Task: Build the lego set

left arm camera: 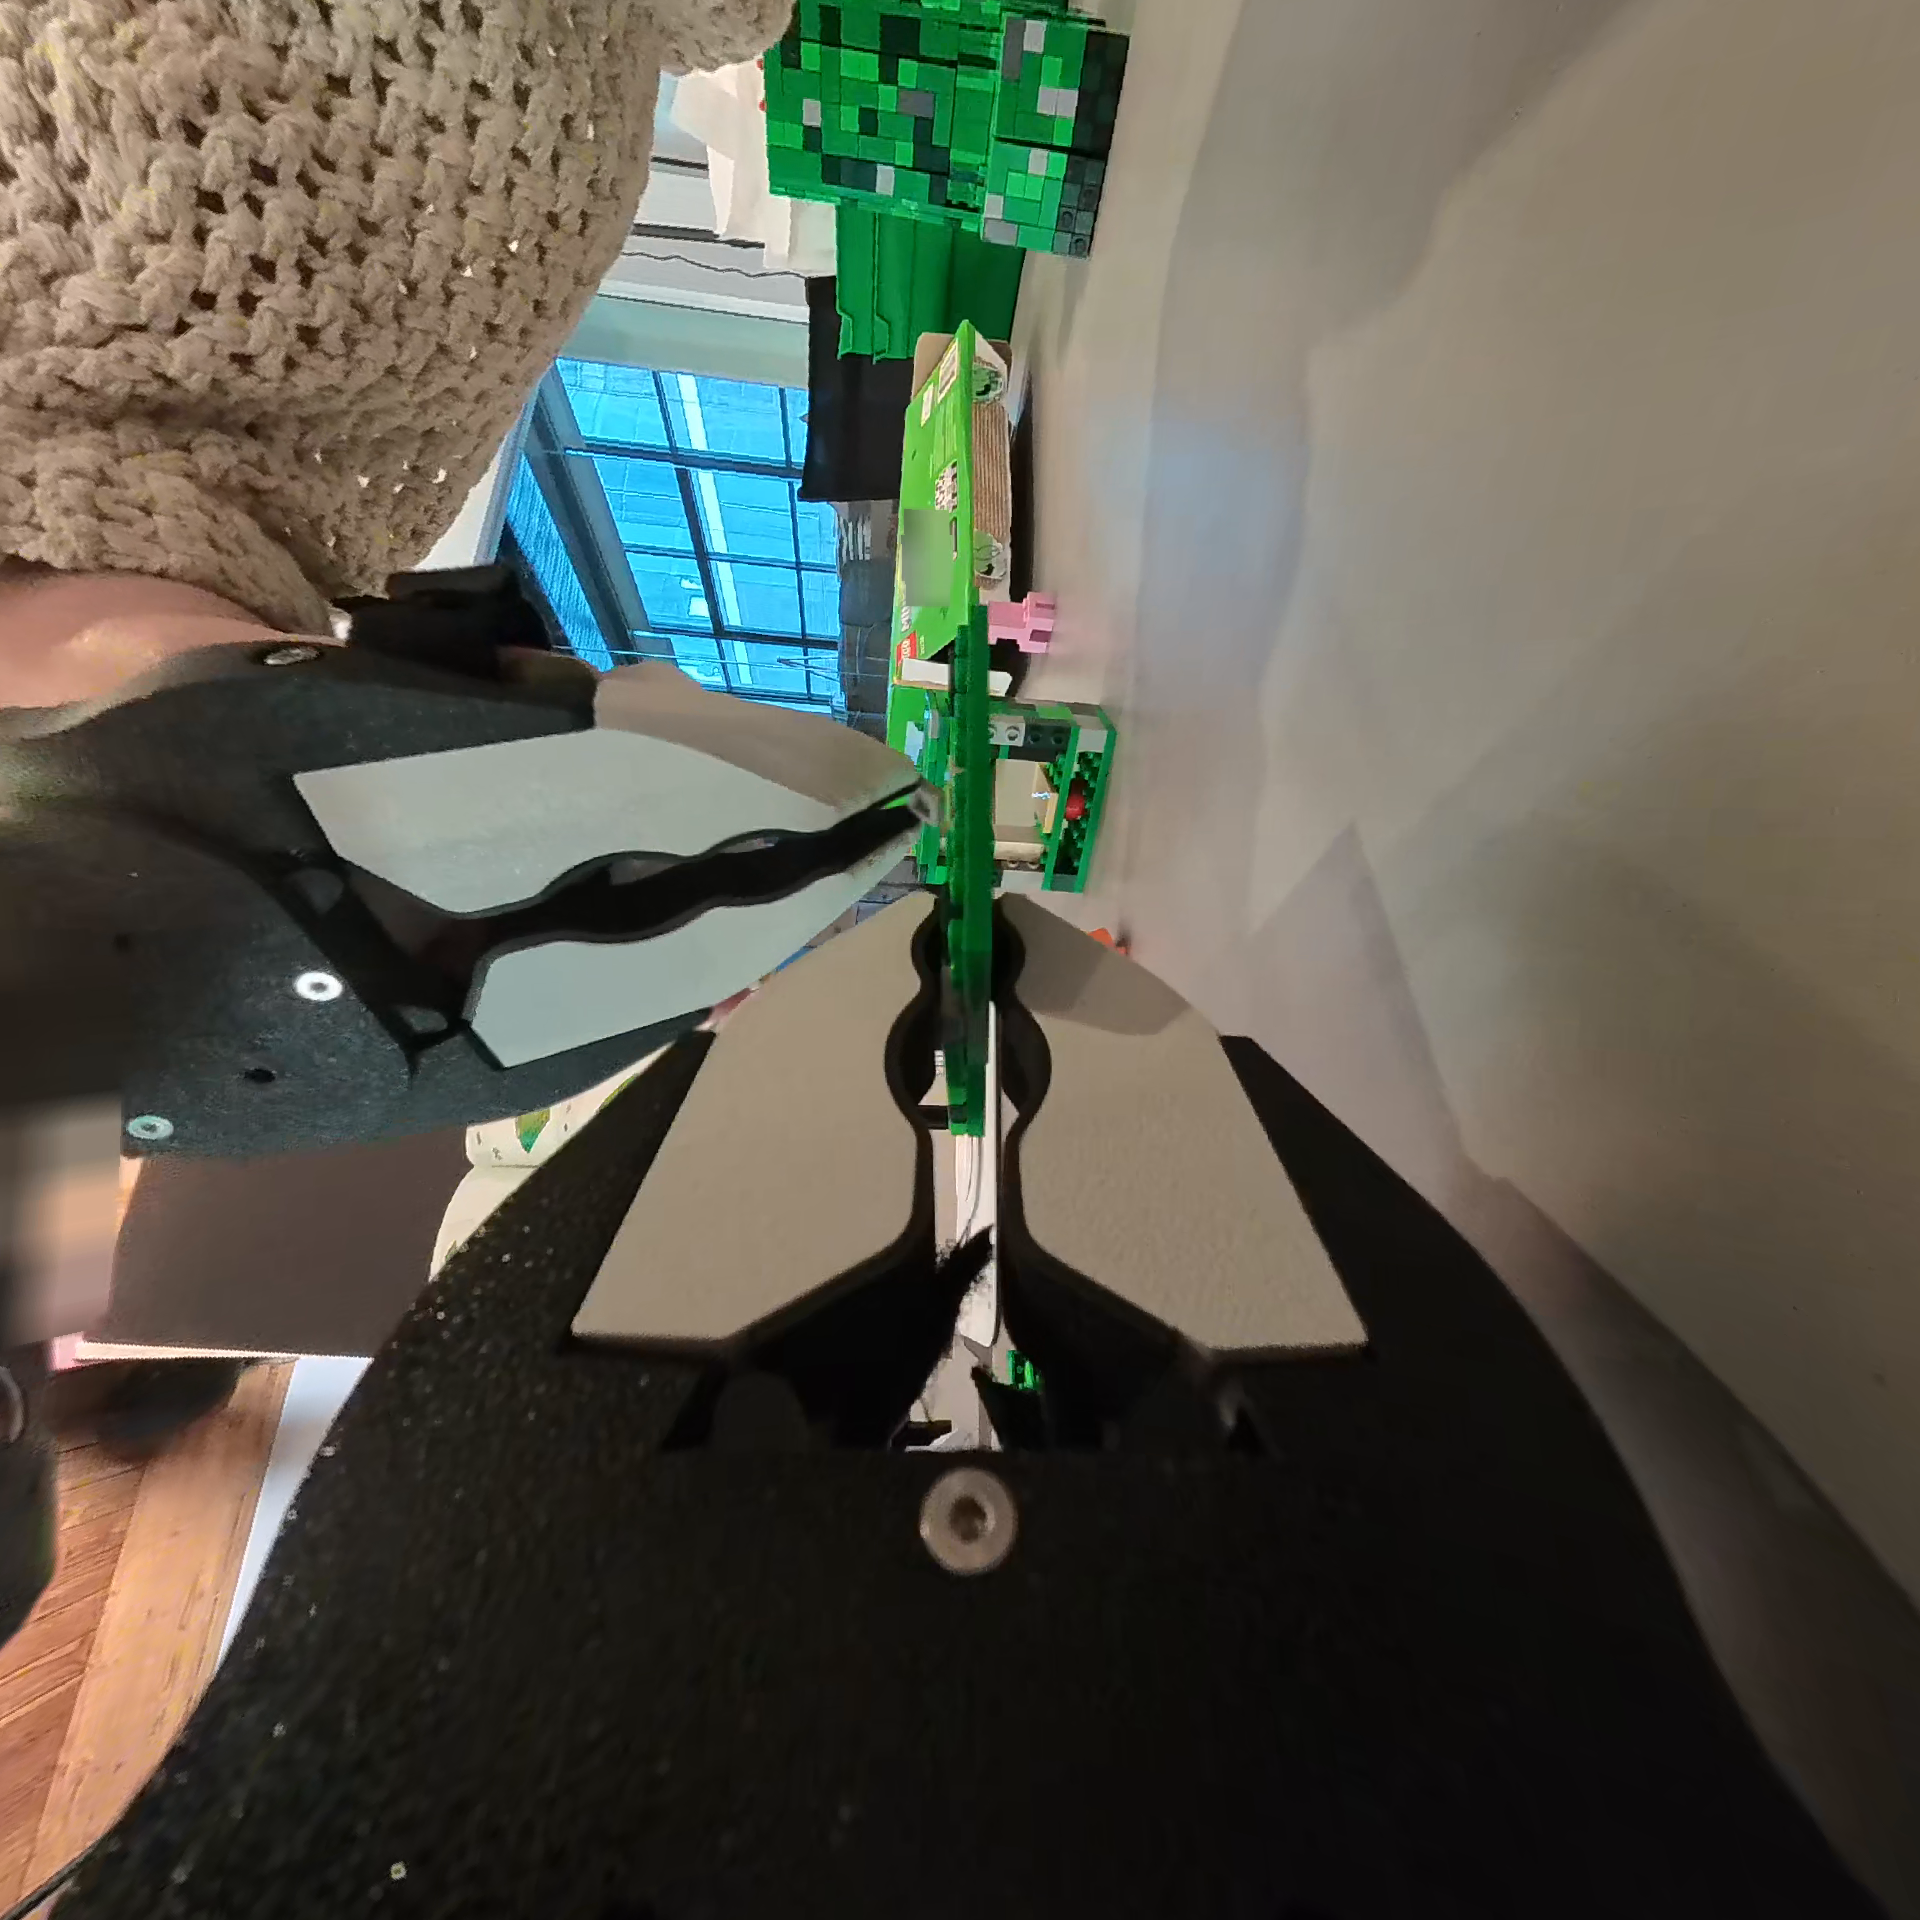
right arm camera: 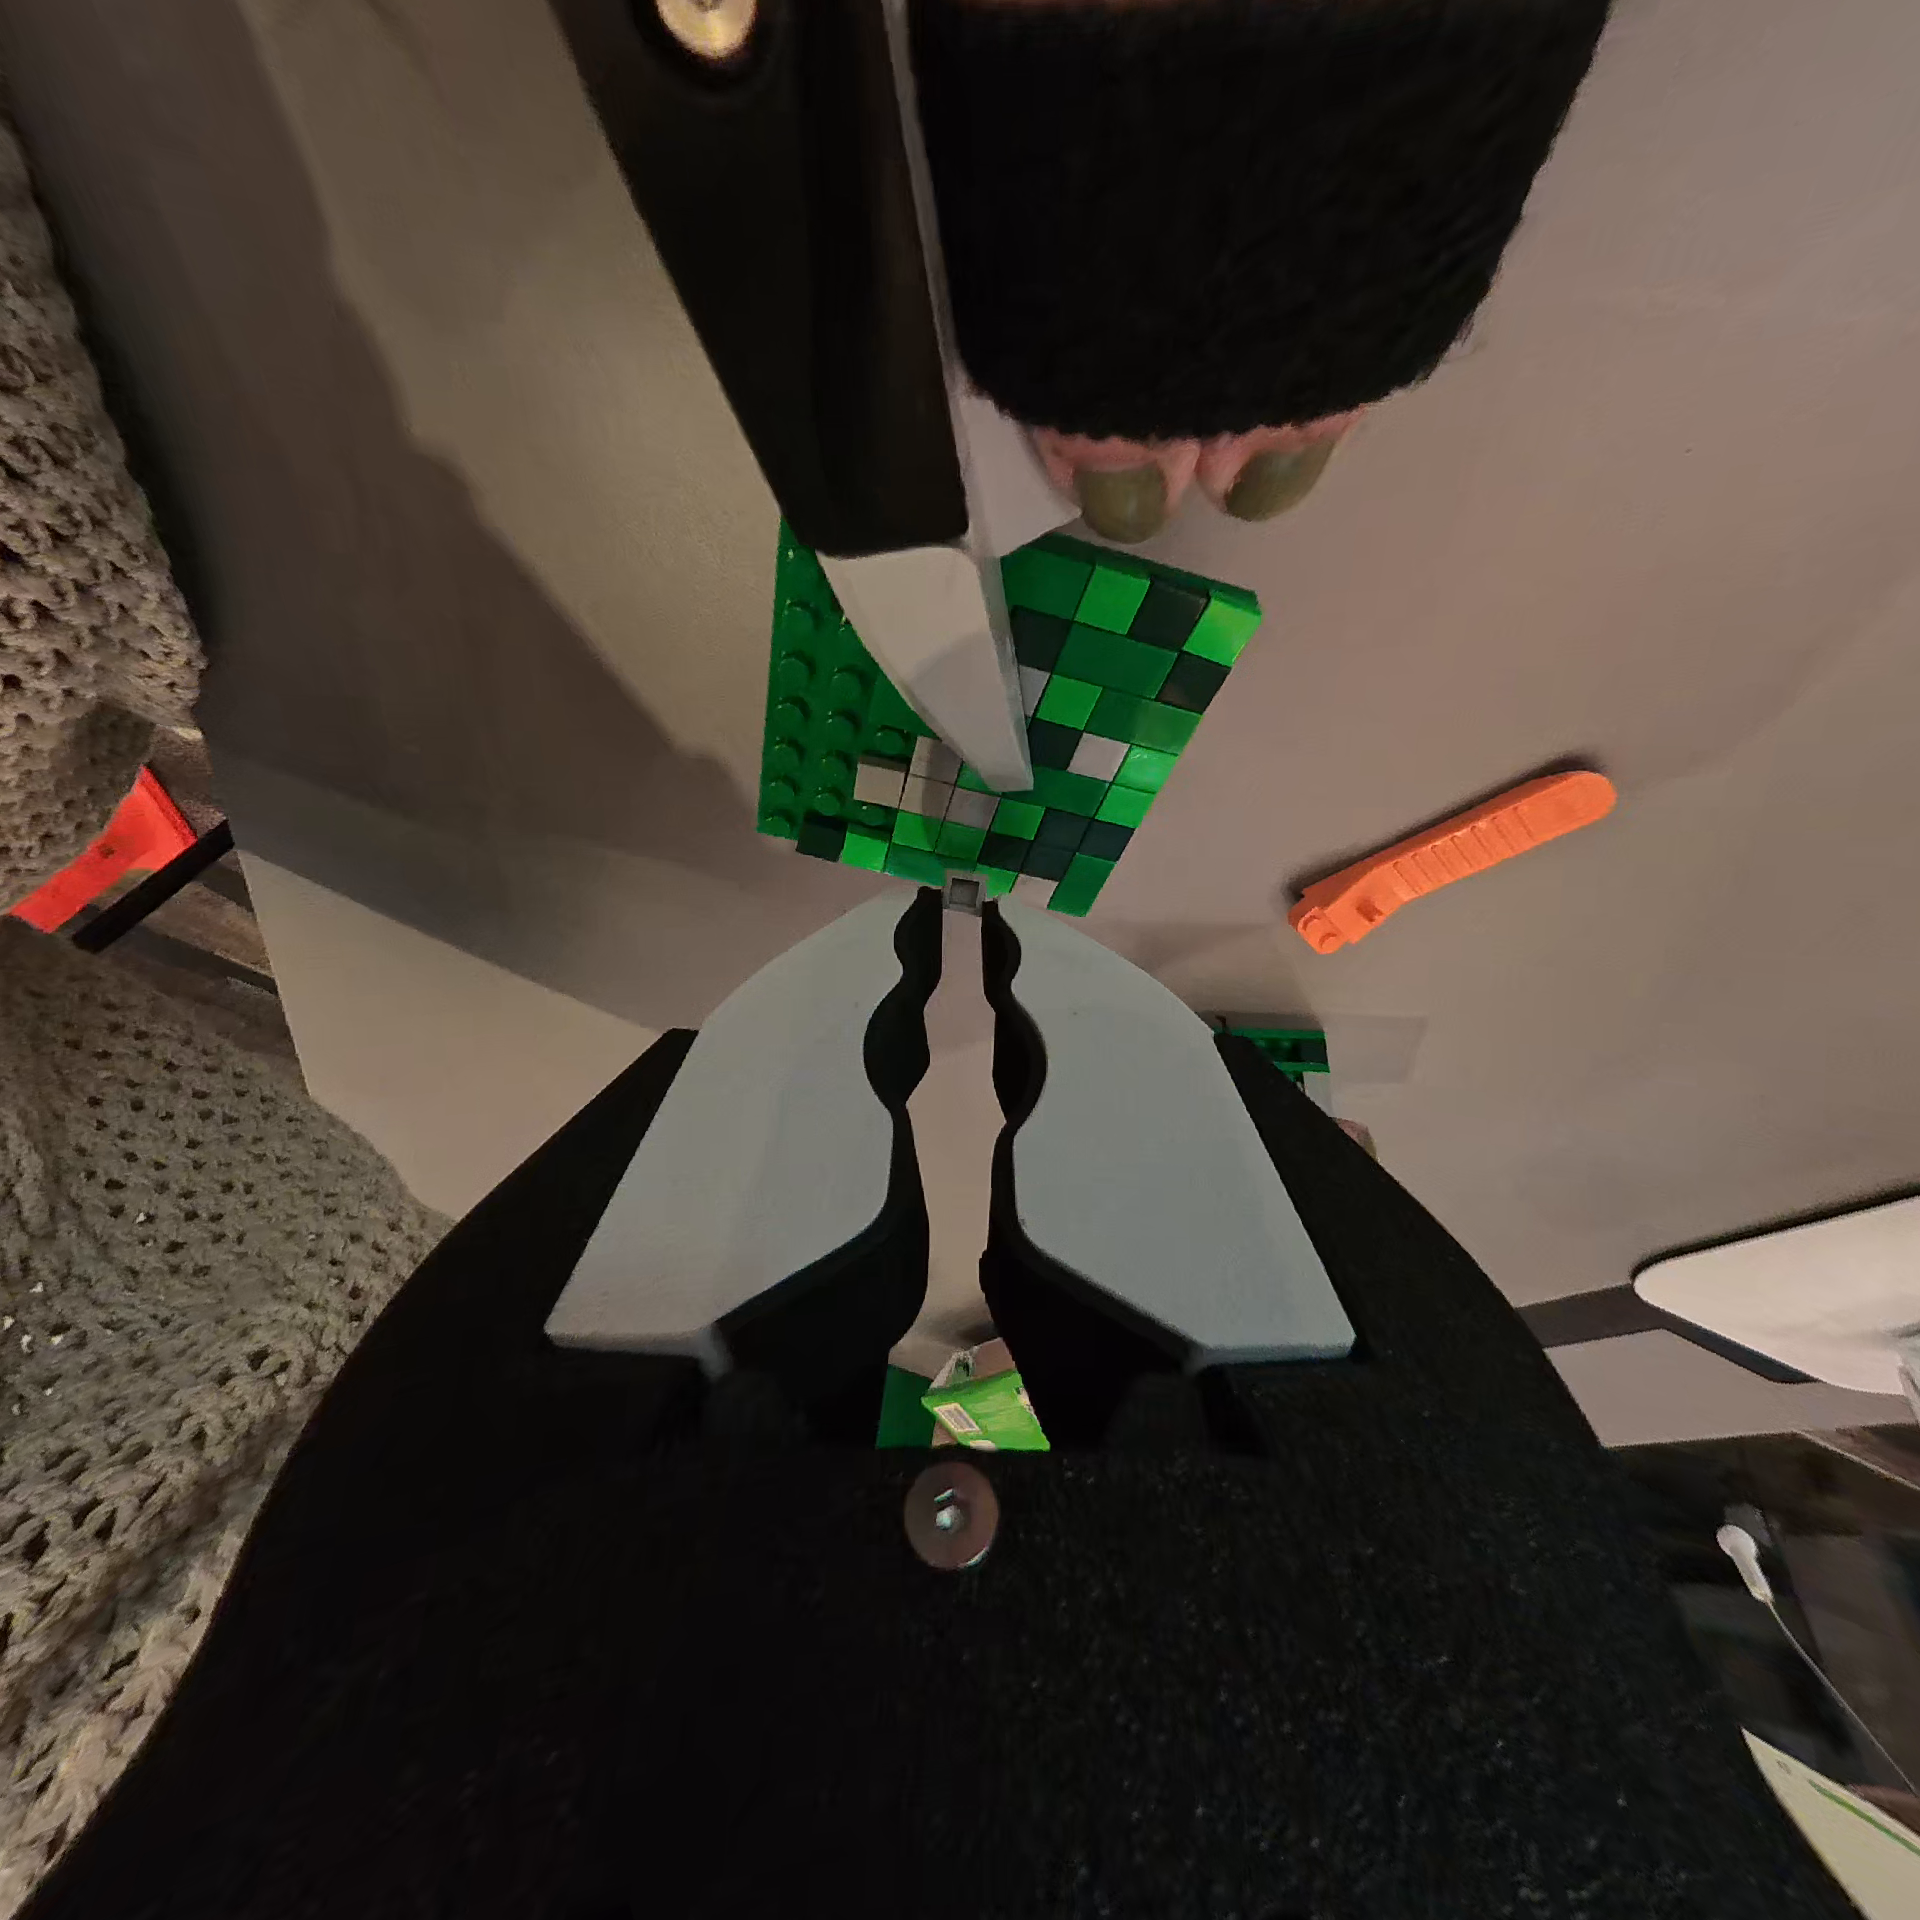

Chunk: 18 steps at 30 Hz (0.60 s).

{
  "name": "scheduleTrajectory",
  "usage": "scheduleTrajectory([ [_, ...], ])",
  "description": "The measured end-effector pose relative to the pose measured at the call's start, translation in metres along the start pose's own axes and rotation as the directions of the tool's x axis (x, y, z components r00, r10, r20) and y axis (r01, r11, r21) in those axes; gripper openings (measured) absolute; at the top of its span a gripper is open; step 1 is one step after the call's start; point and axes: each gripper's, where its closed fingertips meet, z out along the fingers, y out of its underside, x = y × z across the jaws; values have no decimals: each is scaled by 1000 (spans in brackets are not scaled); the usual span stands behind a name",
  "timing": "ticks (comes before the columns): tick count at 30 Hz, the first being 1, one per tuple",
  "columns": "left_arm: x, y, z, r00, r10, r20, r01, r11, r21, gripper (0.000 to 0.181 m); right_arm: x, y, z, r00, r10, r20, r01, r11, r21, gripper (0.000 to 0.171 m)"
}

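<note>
A green plate (right arm camera: pixel 1101 665) partly covered with a mosaic of green, dark and grey tiles is held on edge above the white table (right arm camera: pixel 1558 520). My left gripper (left arm camera: pixel 966 935) is shut on this plate (left arm camera: pixel 974 852); in the right wrist view it (right arm camera: pixel 1003 727) comes down from above. My right gripper (right arm camera: pixel 961 909) is shut on a small grey square tile (right arm camera: pixel 963 892), which touches the plate's near edge. In the left wrist view the right gripper (left arm camera: pixel 914 810) comes in from the left with the tile (left arm camera: pixel 925 802) against the plate's face.
An orange brick separator (right arm camera: pixel 1455 847) lies on the table to the right. A large green block figure (left arm camera: pixel 935 104), a green box (left arm camera: pixel 940 499), a pink piece (left arm camera: pixel 1029 623) and a small green build (left arm camera: pixel 1049 790) stand farther off. A knitted sleeve (left arm camera: pixel 260 260) is close by. My left and right fingertips are right by each other.
</note>
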Motion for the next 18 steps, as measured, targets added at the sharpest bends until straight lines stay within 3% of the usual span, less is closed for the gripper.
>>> scheduleTrajectory([
  [11,2,-2,0,1000,18,-12,-18,1000,6,6,1,-6,4,1000,5,28,-5,1000,-11,7],
  [18,0,-2,-2,1000,17,-1,-17,1000,8,6,5,-9,-4,998,-50,-28,51,998,34,7],
])
